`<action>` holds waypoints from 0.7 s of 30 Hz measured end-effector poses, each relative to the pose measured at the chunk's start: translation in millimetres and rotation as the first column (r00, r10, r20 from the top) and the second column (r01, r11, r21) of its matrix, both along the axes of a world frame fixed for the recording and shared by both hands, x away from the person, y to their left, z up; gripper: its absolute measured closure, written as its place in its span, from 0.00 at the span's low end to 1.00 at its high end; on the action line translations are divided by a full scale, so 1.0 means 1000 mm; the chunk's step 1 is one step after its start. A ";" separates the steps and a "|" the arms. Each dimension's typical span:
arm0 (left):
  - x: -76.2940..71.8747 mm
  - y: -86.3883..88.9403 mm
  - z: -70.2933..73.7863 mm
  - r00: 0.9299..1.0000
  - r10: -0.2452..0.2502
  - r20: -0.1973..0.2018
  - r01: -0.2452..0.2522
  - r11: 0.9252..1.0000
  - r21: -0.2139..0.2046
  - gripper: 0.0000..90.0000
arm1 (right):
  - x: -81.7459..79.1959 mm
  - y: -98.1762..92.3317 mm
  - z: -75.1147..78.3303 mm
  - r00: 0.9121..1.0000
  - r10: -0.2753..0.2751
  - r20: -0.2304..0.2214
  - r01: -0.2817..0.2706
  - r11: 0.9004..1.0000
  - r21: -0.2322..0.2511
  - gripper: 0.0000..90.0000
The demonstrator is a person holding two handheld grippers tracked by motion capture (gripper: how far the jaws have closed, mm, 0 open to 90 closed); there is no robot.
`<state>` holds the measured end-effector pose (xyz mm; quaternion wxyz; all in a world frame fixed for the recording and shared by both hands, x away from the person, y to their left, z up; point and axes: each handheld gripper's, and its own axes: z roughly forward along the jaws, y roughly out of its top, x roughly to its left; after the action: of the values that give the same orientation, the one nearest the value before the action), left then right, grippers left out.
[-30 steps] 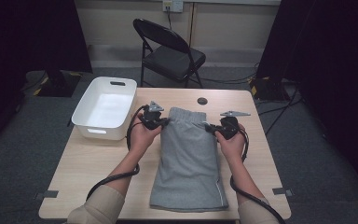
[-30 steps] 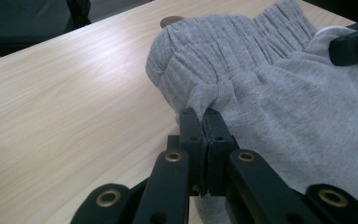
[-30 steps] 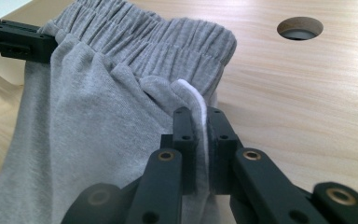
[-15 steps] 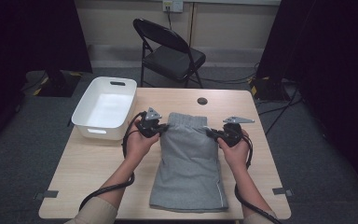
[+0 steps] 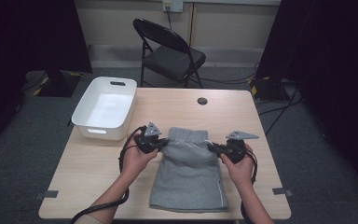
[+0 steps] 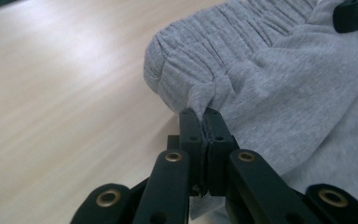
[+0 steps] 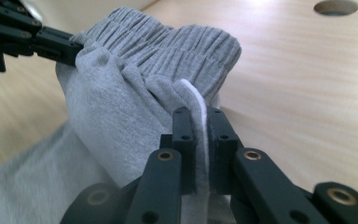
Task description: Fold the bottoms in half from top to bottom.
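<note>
Both grippers (image 5: 164,143) (image 5: 210,146) drew nearer, waistband (image 5: 187,136) folding over grey shorts, hiding cloth beneath

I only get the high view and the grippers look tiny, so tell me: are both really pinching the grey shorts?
Observer: Yes. In the left gripper view, the left gripper is shut on a gathered fold of the grey shorts, just below the ribbed waistband.
Operator: And the other one?
Observer: The right gripper is shut on the shorts' other side, with a white strip sticking up between its jaws.
Operator: Is the waistband lying flat?
Observer: No. The right gripper view shows it raised off the table, bunched between the two grippers.
</note>
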<state>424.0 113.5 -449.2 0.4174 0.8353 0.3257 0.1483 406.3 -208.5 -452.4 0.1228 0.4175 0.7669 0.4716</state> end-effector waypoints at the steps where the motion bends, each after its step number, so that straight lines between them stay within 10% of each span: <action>1: -0.003 0.001 -0.004 1.000 0.003 -0.008 -0.003 1.000 -0.002 0.98 | -0.003 0.000 -0.002 1.000 0.005 -0.004 -0.005 1.000 -0.002 0.94; 21: -0.038 -0.002 -0.039 0.998 -0.022 -0.054 0.025 0.998 0.058 0.98 | -0.040 0.003 -0.036 0.999 0.016 -0.049 -0.019 0.998 -0.055 0.93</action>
<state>385.5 111.5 -488.2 0.3857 0.8546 0.3224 0.1304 366.1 -205.7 -488.0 0.1114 0.4184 0.7862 0.4408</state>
